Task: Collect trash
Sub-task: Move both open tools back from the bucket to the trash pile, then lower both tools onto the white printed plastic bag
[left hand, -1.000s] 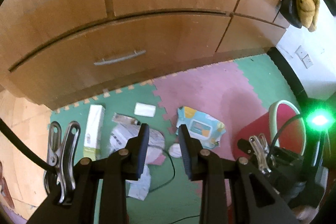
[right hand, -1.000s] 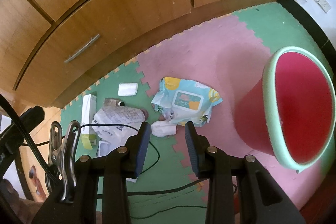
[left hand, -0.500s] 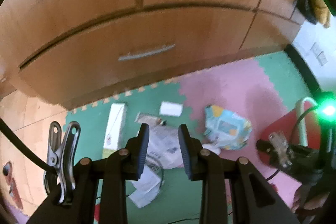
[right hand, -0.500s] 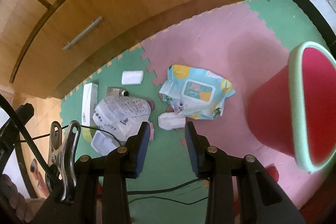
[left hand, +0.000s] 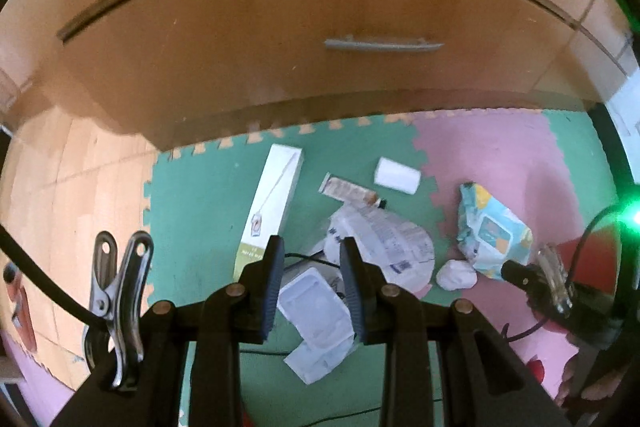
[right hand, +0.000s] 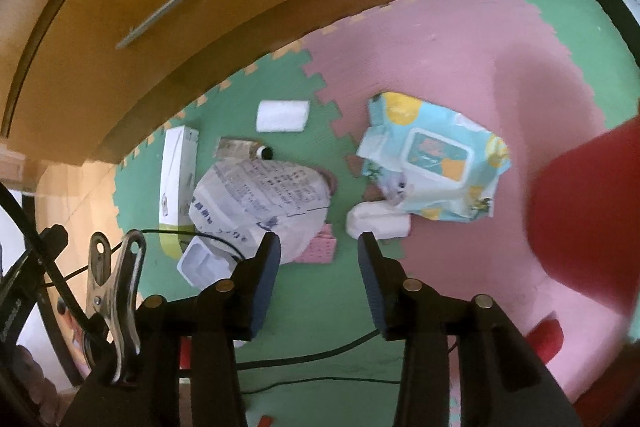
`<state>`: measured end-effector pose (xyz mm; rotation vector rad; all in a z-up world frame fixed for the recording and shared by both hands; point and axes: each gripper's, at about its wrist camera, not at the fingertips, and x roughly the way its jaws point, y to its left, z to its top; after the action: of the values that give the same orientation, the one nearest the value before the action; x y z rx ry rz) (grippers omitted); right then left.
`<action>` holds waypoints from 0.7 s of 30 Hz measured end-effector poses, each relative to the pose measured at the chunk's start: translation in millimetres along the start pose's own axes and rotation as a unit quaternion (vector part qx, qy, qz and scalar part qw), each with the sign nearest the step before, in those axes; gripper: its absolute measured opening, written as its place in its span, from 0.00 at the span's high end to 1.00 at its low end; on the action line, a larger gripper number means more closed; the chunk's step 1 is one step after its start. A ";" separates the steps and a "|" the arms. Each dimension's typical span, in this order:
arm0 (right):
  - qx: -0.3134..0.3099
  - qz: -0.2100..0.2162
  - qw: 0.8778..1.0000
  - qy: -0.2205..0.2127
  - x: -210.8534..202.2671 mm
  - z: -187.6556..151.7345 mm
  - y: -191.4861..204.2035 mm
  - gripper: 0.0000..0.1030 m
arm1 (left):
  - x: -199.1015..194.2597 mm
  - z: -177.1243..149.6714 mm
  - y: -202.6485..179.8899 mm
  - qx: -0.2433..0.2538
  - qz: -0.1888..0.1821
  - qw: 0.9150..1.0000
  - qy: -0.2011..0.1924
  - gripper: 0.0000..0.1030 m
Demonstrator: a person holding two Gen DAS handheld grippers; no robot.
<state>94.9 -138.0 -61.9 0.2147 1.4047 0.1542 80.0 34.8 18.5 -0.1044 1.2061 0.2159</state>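
Hovering over the green foam floor mat (left hand: 200,187), the left gripper (left hand: 311,263) has its fingers spread and empty, lined up above a clear plastic tray (left hand: 316,303) beside a crumpled printed white bag (left hand: 384,243). A thin black cable (left hand: 308,255) crosses that pile; closing here could snag it and drag everything.

Over on the right wrist view, the right gripper (right hand: 318,259) is spread wide too, holding nothing, short of a white tissue wad (right hand: 378,221) touching the blue wipes packet (right hand: 436,167). The red bin (right hand: 588,207) sits close right — a careless swing could tip it.
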 end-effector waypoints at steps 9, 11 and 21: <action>-0.017 -0.013 1.000 0.021 42.7 -13.5 11.0 0.57 | 49.3 -1.8 5.1 -0.037 -0.022 0.998 0.052 0.71; -0.005 -0.010 1.000 0.025 51.2 -14.5 7.1 0.57 | 64.1 -2.2 3.1 -0.047 -0.028 0.997 0.061 0.71; 0.078 0.028 0.996 0.032 90.1 -7.4 -13.1 0.49 | 129.4 -3.0 10.5 -0.087 -0.057 0.988 0.114 0.55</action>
<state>101.8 -129.2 -152.6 0.3821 1.4757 0.0972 118.9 58.7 -103.1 -0.3579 1.4023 0.2129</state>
